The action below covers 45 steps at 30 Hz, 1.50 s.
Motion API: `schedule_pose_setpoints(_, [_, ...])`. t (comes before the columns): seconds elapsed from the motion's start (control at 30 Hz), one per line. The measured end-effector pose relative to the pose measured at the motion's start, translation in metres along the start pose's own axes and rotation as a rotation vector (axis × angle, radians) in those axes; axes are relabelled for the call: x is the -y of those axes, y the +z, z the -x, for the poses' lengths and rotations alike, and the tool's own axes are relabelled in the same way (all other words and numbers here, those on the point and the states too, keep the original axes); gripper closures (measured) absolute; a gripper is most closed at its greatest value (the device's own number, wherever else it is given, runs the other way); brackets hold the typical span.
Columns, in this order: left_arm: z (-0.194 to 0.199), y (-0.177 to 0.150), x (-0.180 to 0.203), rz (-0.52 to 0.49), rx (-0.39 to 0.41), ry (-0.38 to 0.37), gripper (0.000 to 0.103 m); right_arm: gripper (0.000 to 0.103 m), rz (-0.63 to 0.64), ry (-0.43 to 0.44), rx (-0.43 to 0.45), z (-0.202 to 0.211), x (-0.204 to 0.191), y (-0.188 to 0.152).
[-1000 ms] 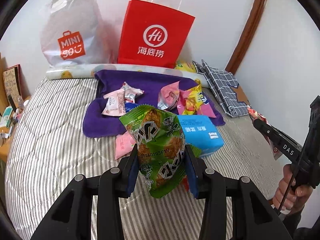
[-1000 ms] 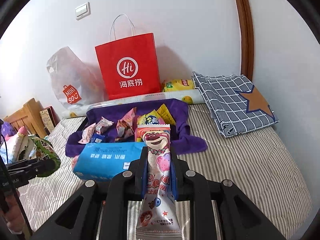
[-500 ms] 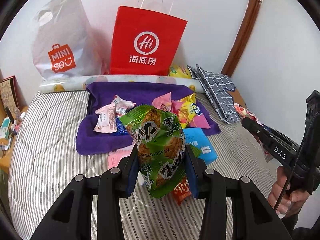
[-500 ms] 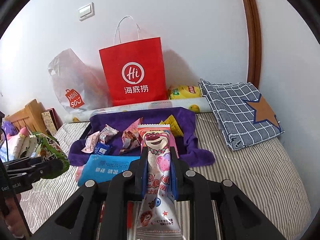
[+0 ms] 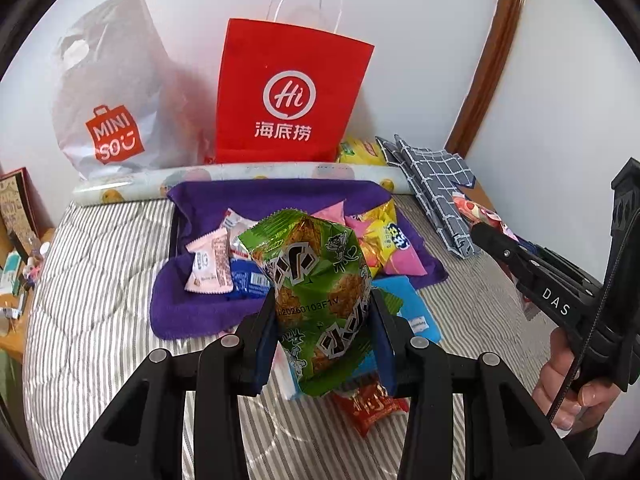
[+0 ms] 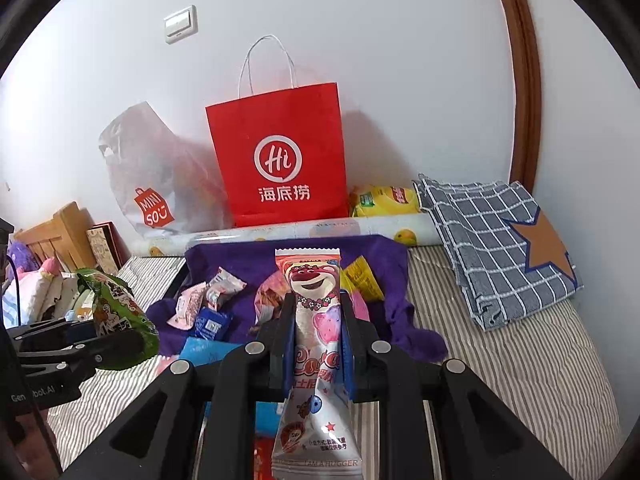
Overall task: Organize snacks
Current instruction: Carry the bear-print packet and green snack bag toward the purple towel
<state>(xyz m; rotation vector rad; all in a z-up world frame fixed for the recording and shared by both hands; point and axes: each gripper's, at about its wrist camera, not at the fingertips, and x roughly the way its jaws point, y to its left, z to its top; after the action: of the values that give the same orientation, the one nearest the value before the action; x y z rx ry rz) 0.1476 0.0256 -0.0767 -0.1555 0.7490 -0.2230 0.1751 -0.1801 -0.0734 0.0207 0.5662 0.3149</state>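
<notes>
I take the red paper carrier bag with white handles (image 5: 288, 92) as my landmark; it stands upright against the wall at the head of the striped bed (image 5: 96, 280). To its left leans a white plastic shopping bag with an orange logo (image 5: 108, 96); to its right lie a yellow snack packet (image 6: 384, 200) and a folded blue checked cloth with an orange star (image 6: 500, 248). In front of it runs a rolled printed sheet (image 5: 240, 174), then a purple towel (image 5: 192, 304) strewn with small wrapped snacks, among them a pale pink sachet (image 5: 210, 266) and a yellow-and-pink packet (image 5: 384, 240). Nearer me, off the towel's front edge, lie a light blue flat pack (image 5: 412, 308) and a red wrapper (image 5: 372, 404), both partly hidden under my left load.

My left gripper (image 5: 324, 344) is clenched on a puffy green foil snack bag with black lettering (image 5: 316, 304), held above the bed in front of the towel, its long axis upright and its crimped top toward the red bag.

My right gripper (image 6: 318, 344) is clamped on a long pink-and-white bear-print snack packet (image 6: 314, 344), standing upright with the bear's face at the top end toward the red bag and the tail hanging below the jaws.

Both tools point level toward the wall, side by side and apart; the person's right hand (image 5: 568, 388) wraps the right handle.
</notes>
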Motion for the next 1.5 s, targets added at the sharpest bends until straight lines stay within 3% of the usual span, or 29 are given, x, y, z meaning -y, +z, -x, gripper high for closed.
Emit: schedule_pose_setpoints(1.5, [-0.029,0.072,-0.028,-0.010,0.013,0.019,0.061,0.085,0.005,0.025,0.021,-0.057,-0.010,0.062])
